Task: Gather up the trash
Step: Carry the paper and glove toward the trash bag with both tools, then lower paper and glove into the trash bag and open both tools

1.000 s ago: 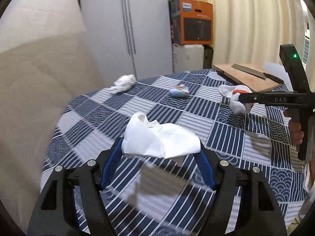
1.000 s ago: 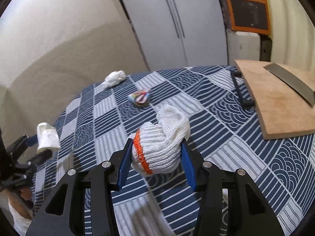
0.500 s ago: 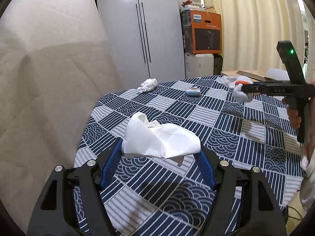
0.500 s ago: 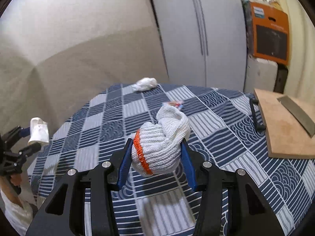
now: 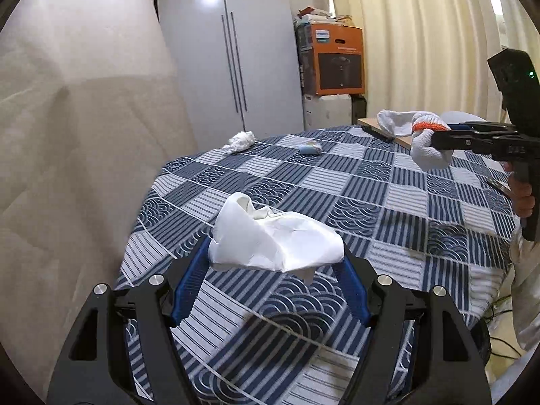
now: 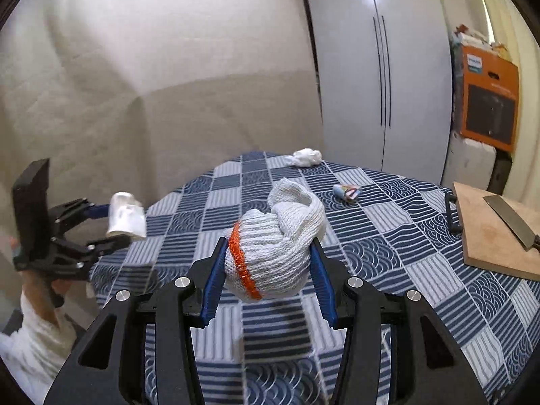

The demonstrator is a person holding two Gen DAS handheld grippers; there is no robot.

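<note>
My left gripper [image 5: 275,260] is shut on a crumpled white tissue [image 5: 270,239] and holds it above the near edge of the blue patterned tablecloth [image 5: 371,209]. My right gripper [image 6: 266,263] is shut on a balled white knit glove with an orange cuff [image 6: 273,249], held above the table. The glove shows in the left wrist view [image 5: 428,148], the tissue in the right wrist view [image 6: 125,217]. A white tissue wad [image 5: 239,141] [image 6: 305,157] and a small colourful wrapper [image 5: 309,148] [image 6: 346,191] lie on the far side of the table.
A wooden cutting board [image 6: 489,236] with a cleaver [image 6: 511,221] lies at the table's right side. A black handle [image 6: 450,212] lies beside it. A grey wardrobe [image 5: 233,50], an orange box [image 5: 337,59] and curtains [image 5: 422,44] stand behind.
Both grippers have risen and pulled back from the table with their loads. The table now looks lower and farther. The grips have not changed.
</note>
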